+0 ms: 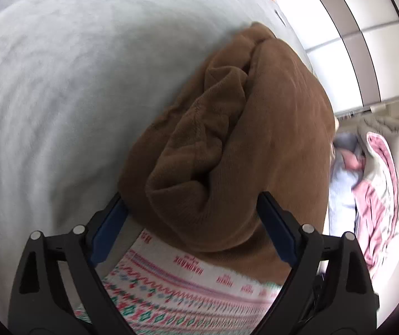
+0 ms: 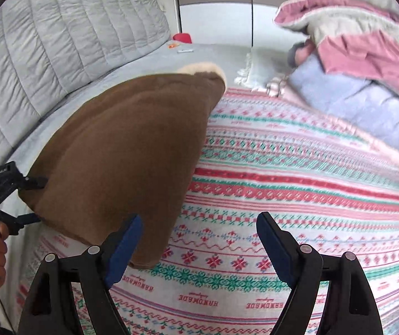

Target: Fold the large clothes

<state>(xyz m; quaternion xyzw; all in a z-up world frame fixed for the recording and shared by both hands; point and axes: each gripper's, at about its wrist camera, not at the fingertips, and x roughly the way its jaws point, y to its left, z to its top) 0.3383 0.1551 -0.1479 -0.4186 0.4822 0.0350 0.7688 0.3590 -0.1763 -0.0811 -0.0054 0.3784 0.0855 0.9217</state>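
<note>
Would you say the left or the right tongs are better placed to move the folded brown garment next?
Left. The left tongs already straddle the brown garment, jaws open around its end; the right tongs hang open over the patterned blanket, beside it.

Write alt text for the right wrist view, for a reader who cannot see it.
A folded brown fleece garment lies on a patterned pink, green and white blanket. The right tool hangs open just above the blanket, while the left tool flanks the garment's left edge.
</note>
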